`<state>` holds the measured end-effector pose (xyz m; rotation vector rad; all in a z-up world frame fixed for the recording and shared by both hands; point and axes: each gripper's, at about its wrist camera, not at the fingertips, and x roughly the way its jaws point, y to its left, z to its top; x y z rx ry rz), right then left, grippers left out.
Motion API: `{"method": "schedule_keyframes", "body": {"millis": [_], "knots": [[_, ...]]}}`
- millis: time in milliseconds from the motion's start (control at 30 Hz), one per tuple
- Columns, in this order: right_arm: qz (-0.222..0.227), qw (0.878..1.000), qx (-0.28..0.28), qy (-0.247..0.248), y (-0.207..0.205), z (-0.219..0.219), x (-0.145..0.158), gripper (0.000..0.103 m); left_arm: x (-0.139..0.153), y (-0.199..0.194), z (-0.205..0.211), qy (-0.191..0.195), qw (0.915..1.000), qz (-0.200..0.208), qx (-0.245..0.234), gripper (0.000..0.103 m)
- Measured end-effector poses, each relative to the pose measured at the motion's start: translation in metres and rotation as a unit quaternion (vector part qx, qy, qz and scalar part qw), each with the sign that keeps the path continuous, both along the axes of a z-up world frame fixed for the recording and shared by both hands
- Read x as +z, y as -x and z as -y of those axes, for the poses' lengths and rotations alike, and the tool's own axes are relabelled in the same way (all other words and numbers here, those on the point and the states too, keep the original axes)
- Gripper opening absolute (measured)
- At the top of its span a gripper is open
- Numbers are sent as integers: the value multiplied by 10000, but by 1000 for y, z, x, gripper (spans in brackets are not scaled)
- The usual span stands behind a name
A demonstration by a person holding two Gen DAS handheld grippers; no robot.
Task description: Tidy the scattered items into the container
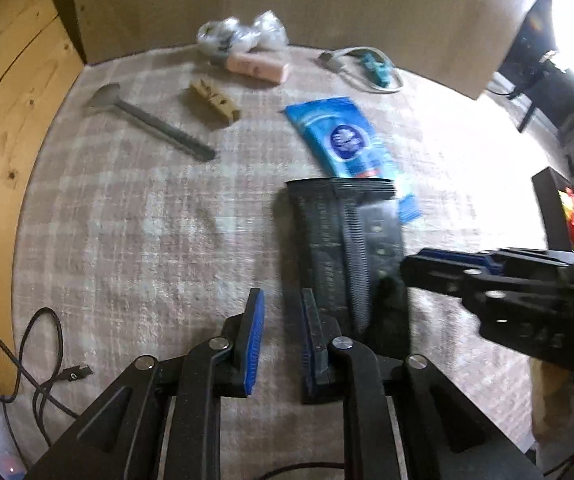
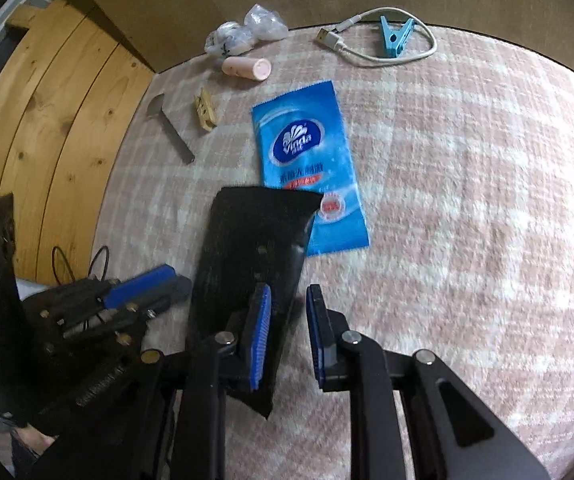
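A black pouch (image 1: pixel 339 248) lies on the checked pink rug, its far end over a blue Vinda tissue pack (image 1: pixel 339 136). My left gripper (image 1: pixel 283 332) is open, its right finger at the pouch's near left edge. In the right wrist view my right gripper (image 2: pixel 287 328) is open, its left finger over the pouch (image 2: pixel 247 256) and its right finger over the rug; the tissue pack (image 2: pixel 307 152) lies beyond. My left gripper (image 2: pixel 147 284) shows at the left, beside the pouch. No container is clearly visible.
Scattered on the rug (image 2: pixel 467 200): metal spoon (image 1: pixel 143 120), wooden clothespin (image 1: pixel 215 100), pink tube (image 1: pixel 257 66), crumpled clear bag (image 1: pixel 243 34), white USB cable (image 2: pixel 371 48) with a teal clip (image 2: pixel 397 36). A cardboard wall (image 1: pixel 287 0) stands behind. A black cable (image 1: pixel 27 356) lies at the left by the wood floor (image 1: pixel 7 120).
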<state>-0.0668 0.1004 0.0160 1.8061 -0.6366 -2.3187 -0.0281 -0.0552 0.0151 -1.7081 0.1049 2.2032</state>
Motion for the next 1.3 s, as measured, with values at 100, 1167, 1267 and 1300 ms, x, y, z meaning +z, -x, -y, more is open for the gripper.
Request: {"method": "schedule_keyframes", "body": {"millis": [100, 1167, 1267, 1300], "knots": [[21, 10000, -5, 68, -5, 3, -2, 22, -2, -13, -6, -36, 9998, -7, -194, 26], [-607, 9955, -707, -149, -80, -73, 65, 28, 67, -27, -128, -712, 9915, -474, -978, 30], [-717, 9921, -1013, -182, -106, -112, 79, 28, 76, -36, -168, -787, 9875, -534, -1254, 30], [-746, 9907, -1118, -206, -114, -123, 83, 28, 80, -41, -179, -810, 9862, -546, -1338, 30]]}}
